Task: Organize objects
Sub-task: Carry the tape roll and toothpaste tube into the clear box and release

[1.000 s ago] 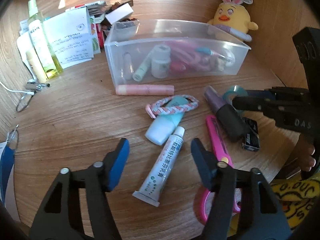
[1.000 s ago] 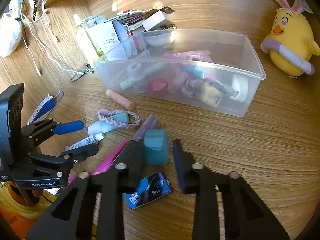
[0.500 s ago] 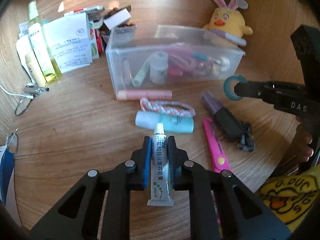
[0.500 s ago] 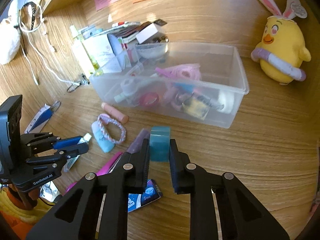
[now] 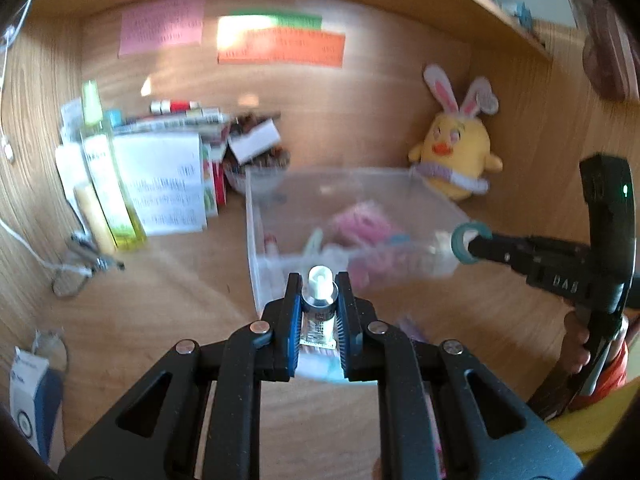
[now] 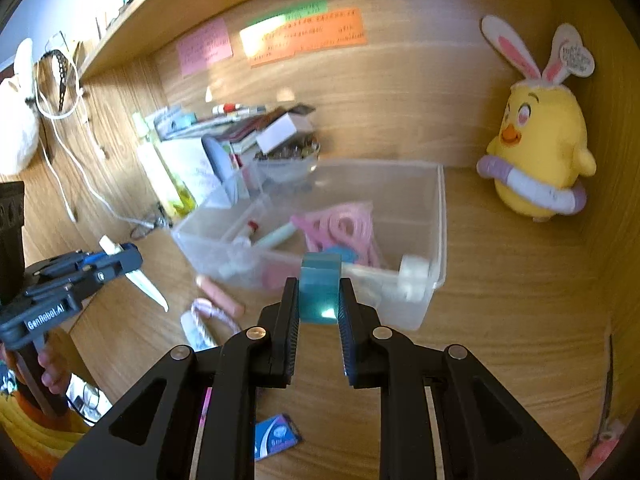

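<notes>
My left gripper (image 5: 319, 286) is shut on a white ointment tube (image 5: 318, 308), its cap pointing forward, lifted above the desk just in front of the clear plastic bin (image 5: 256, 276). My right gripper (image 6: 319, 286) is shut on a teal tape roll (image 6: 320, 292), also raised in front of the bin (image 6: 438, 216). The bin holds pink items, tubes and a white roll. In the left wrist view the right gripper (image 5: 474, 246) shows at the right with the teal ring (image 5: 460, 244). In the right wrist view the left gripper (image 6: 126, 258) carries the tube (image 6: 146, 286) at the left.
A pink stick (image 6: 220, 292), a braided band (image 6: 216, 316) over a light-blue tube and a blue packet (image 6: 276, 436) lie on the wooden desk. A yellow plush chick (image 6: 540, 148) stands at the back right. Papers and a green bottle (image 5: 108, 168) stand back left. A hand (image 6: 52, 372) holds the left gripper.
The left gripper closed on the ointment tube and lifted it off the desk. The right gripper rose with the teal tape roll. Both now point higher toward the bin.
</notes>
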### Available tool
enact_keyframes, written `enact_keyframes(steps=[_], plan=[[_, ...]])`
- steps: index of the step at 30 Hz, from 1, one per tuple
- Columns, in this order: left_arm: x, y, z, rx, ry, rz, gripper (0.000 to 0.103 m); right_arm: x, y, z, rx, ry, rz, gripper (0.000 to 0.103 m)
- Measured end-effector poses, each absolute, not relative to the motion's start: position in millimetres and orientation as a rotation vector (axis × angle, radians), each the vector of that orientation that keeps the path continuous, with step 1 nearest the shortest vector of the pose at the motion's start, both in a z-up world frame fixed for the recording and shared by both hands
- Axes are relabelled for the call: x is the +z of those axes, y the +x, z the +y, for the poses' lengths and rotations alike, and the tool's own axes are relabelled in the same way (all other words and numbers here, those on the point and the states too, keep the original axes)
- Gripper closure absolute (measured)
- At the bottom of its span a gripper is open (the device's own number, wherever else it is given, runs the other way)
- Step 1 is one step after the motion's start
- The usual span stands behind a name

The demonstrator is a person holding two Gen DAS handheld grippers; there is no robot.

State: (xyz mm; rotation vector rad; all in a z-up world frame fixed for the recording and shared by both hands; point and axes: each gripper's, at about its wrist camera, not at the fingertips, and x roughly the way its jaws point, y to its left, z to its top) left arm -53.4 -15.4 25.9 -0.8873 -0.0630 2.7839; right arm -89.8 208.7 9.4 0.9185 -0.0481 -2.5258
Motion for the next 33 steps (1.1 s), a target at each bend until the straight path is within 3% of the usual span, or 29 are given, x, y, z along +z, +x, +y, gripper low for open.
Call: enact_keyframes(steps=[12, 33], plan=[[51.8, -81.6, -32.9, 2.888, -0.772, -0.129, 0.088, 28.0, -110.6, 197.4, -2.523, 0.866, -0.016, 0.086], [4.5, -144.0, -24.6, 2.759, -0.974, -0.163, 0.088, -8.3, -158.5, 177.9, -2.448, 1.035, 0.024, 0.086]])
